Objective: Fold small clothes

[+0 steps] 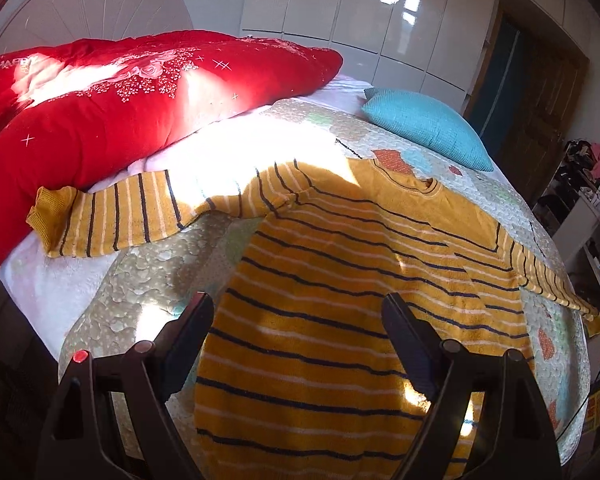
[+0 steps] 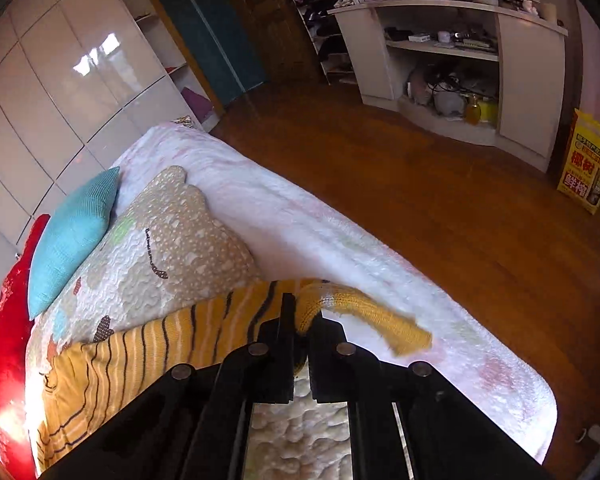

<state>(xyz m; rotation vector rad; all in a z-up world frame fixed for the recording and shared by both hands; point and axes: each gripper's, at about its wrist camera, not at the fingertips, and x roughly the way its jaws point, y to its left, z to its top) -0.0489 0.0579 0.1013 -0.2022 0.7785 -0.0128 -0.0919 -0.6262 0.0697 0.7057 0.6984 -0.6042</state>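
Observation:
A yellow sweater (image 1: 340,280) with dark and white stripes lies flat on the quilt, sleeves spread to both sides. My left gripper (image 1: 298,316) is open above the sweater's lower body, its jaws wide apart and holding nothing. My right gripper (image 2: 302,312) is shut on the sweater's right sleeve (image 2: 228,320) near the cuff (image 2: 372,320), which hangs out past the fingers. The left sleeve (image 1: 112,216) stretches toward the red duvet.
A red duvet (image 1: 120,92) lies at the head of the bed, and a teal cushion (image 1: 428,128) at the far side. The patterned quilt (image 2: 160,256) covers the white bedspread (image 2: 340,248). Wooden floor, shelves and a yellow bag (image 2: 588,168) lie beyond.

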